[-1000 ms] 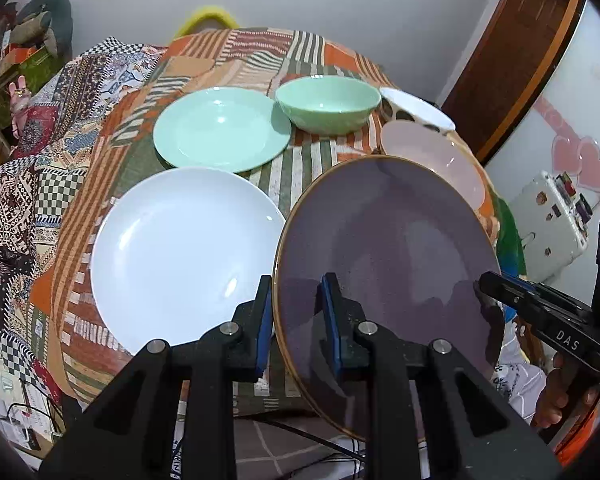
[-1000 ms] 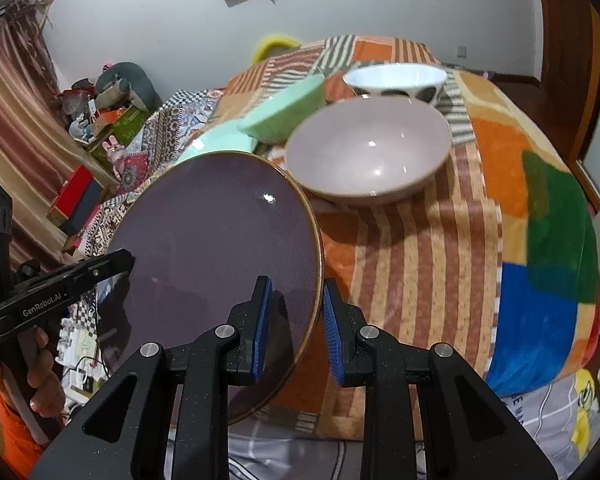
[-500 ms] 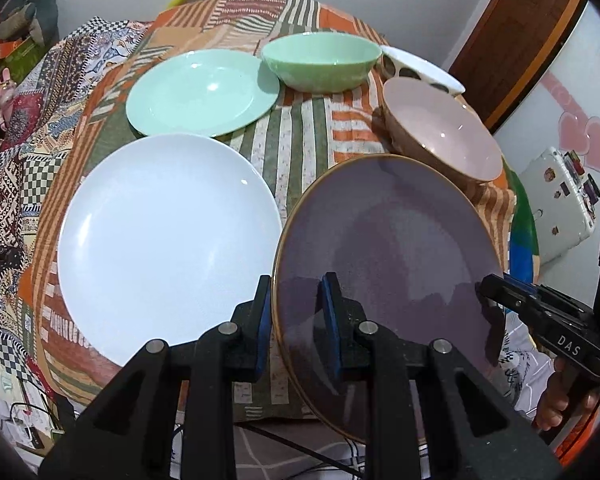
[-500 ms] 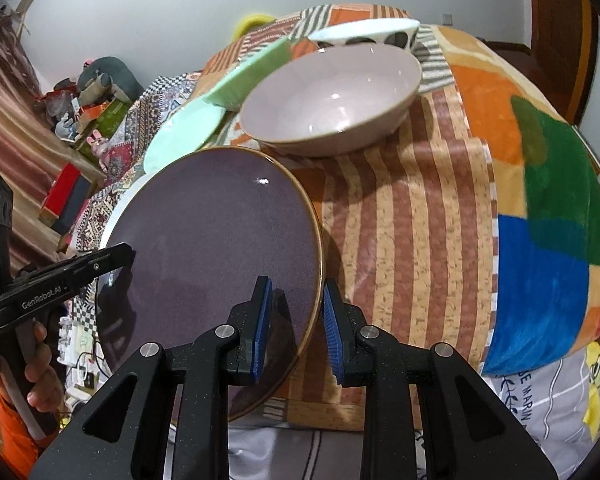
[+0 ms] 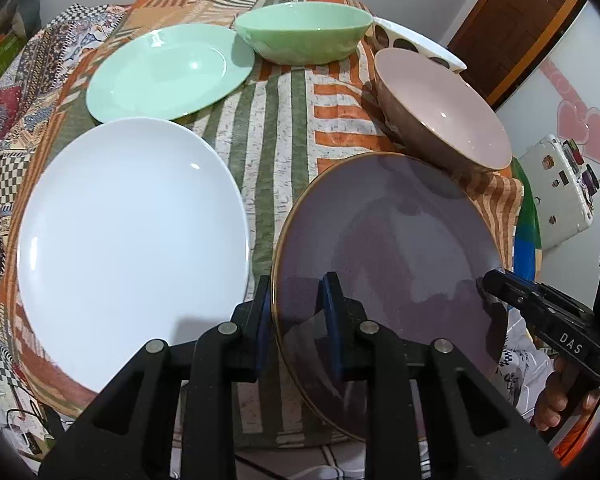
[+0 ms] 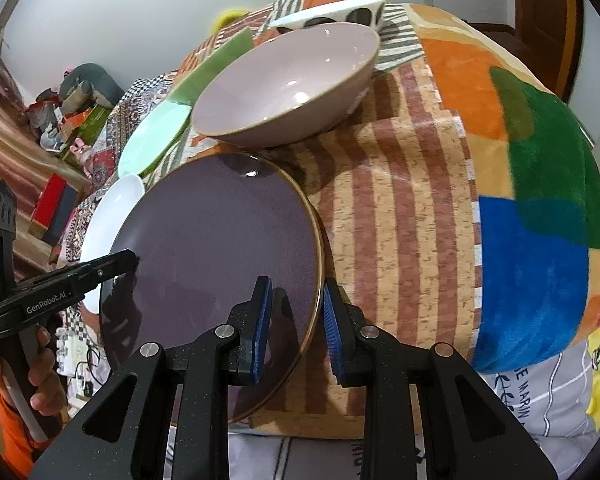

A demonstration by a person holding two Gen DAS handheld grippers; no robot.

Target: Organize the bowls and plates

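Purple plate: round, matte dusky purple face, thin gold-brown rim; faint sheen and shadows across it. Held tilted at the near right edge of the table, its far edge just below the pink bowl, its near part past the table edge.
Left gripper: clenched on the plate's near-left rim, one blue pad on the face, the other behind the rim.
Right gripper: clamped on the plate's right rim, blue pads on either side of the gold edge. In the left wrist view its black tip sits on the plate's right edge, with a hand below it.
White plate: large, plain glossy white, flat on the cloth, near left, just beside the purple plate.
Green plate: pale mint, glossy, far left, beyond the white plate.
Green bowl: mint, shallow, far centre, right of the green plate.
Pink bowl: pale pink inside, brown-grey outside, far right.
Spotted dish: white with dark spots, behind the pink bowl.
Tablecloth: patchwork of stripes, orange, green and blue.
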